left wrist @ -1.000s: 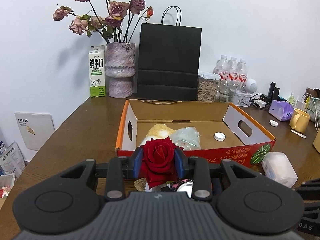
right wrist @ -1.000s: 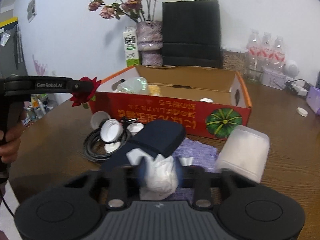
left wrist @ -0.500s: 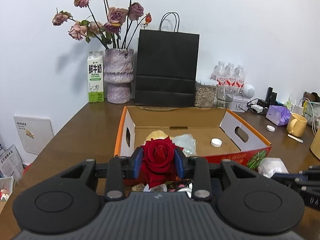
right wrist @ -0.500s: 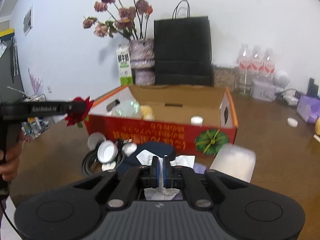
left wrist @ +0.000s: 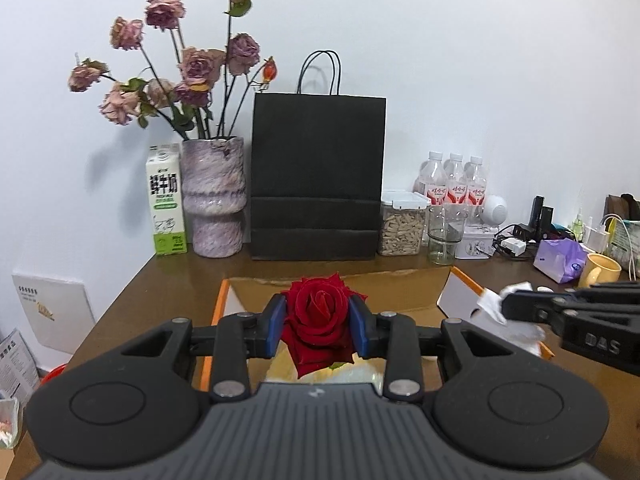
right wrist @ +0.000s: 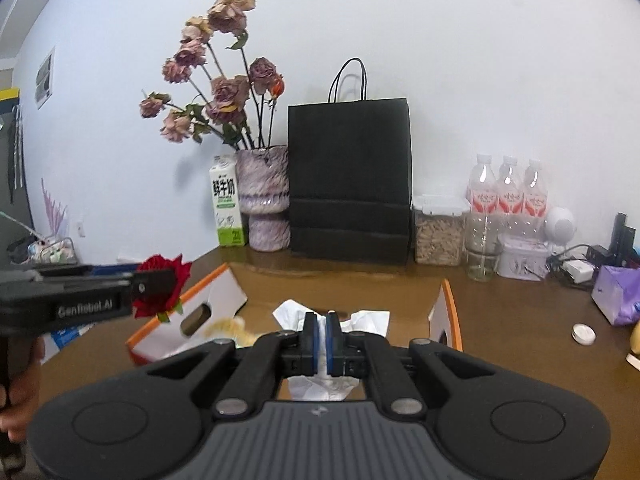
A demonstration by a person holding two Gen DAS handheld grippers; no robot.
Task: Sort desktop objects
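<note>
Step in hand: carrying two picked-up items to the cardboard box (right wrist: 448,312), judged midway through sorting

Left gripper (left wrist: 318,330): jaws part open, blue pads pressed on one red rose (left wrist: 318,320), held above the box's near left end

Right gripper (right wrist: 320,338): jaws closed nearly together on one crumpled white tissue (right wrist: 370,318), which sticks out above and below the pads, over the box interior

Next move, as a judgement: each item needs lowering past the box wall, then the jaws parting; the tissue is light and may cling to a pad

Count, back of desk:
- black paper bag (left wrist: 318,176), one
- vase (left wrist: 214,204) of dried roses, one
- milk carton (left wrist: 165,200), one
- water bottles (right wrist: 508,192), three
- clear jar of seeds (right wrist: 438,232), one
- yellow mug (left wrist: 600,274), one
- loose white cap (right wrist: 583,334), one
</note>
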